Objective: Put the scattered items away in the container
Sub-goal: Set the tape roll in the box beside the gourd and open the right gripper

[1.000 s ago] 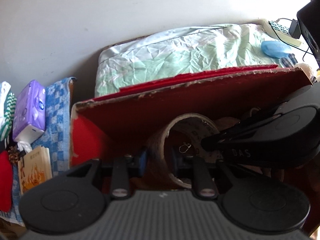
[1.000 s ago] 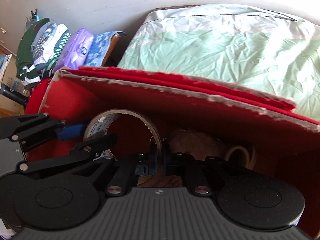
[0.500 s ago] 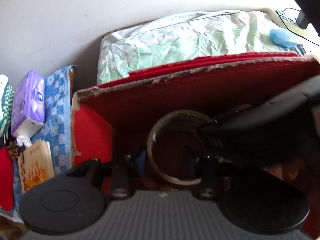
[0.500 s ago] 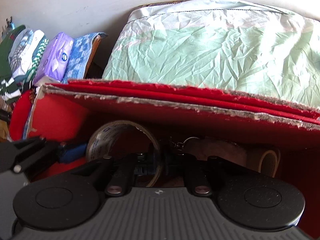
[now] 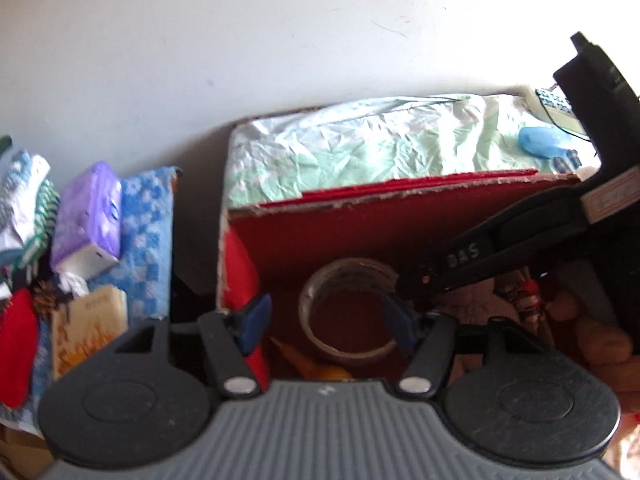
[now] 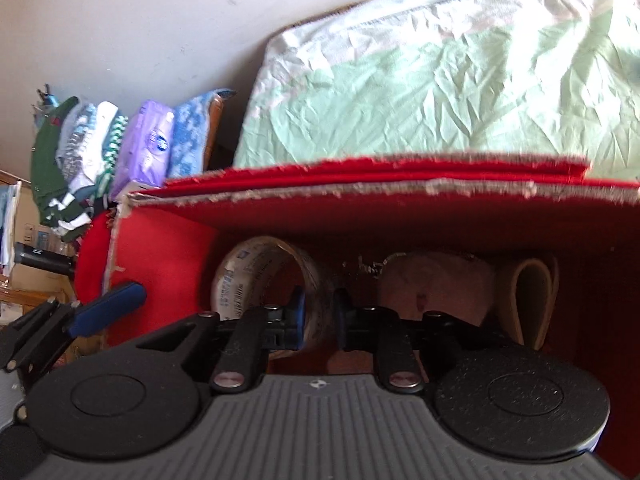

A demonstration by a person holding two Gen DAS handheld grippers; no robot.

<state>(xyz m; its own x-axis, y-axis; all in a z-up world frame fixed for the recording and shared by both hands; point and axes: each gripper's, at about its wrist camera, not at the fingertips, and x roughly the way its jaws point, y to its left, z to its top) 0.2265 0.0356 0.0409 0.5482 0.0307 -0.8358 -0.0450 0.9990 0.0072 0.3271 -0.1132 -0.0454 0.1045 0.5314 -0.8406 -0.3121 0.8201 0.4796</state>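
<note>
A roll of clear tape (image 5: 347,312) stands on edge inside the red cardboard box (image 5: 360,232). My left gripper (image 5: 327,320) is open and its jaws are still opening, with the roll in the gap and neither blue pad touching it. My right gripper (image 6: 320,312) straddles the roll's (image 6: 256,276) near wall. Its jaws are opening and stand narrowly apart, and the pads look just off the tape. In the left wrist view the right gripper (image 5: 404,286) reaches in from the right to the roll's rim. One blue left finger (image 6: 116,306) shows at the box's left wall (image 6: 160,264).
The box also holds a tan soft thing (image 6: 432,288), a beige roll (image 6: 532,300), an orange item (image 5: 316,364) and small toys (image 5: 528,300). Behind it lies a bed with a green sheet (image 5: 360,152). To the left are a purple tissue pack (image 5: 90,216), a blue checked cloth (image 5: 144,232) and folded clothes (image 6: 72,160).
My left gripper has let go of the tape roll, opened wide and drawn back and up. My right gripper's jaws have parted slightly on the roll's wall. The roll has stayed in the box.
</note>
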